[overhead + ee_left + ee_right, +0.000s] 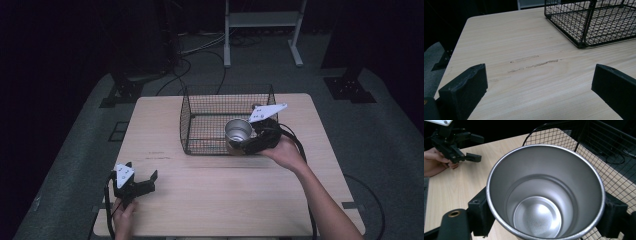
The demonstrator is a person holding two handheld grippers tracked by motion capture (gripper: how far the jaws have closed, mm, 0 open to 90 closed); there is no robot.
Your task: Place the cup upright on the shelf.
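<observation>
The light wooden rectangular table (200,200) carries everything, and the black wire mesh basket (200,107) standing on its far half is the landmark here. The basket has an open top and its bottom looks empty.

At the near right corner of the basket, the shiny round steel cup (238,131) is held upright above the near wall, with its mouth facing up. It seems to be partly over the inside of the basket, but I cannot tell if it touches the wire. The right gripper (250,145) has its two black jaws pressed on opposite sides of the cup, just below the rim, as the right gripper view shows.

The cup (544,195) is empty, so I judge it light. It is stiff and will not bend under the jaws, but the smooth metal wall is probably slippery. The hold on two opposite sides near the rim looks good to me.

Well in front of the basket, toward its left, the left gripper (135,184) rests low at the table with its jaws spread wide and nothing between them.
</observation>
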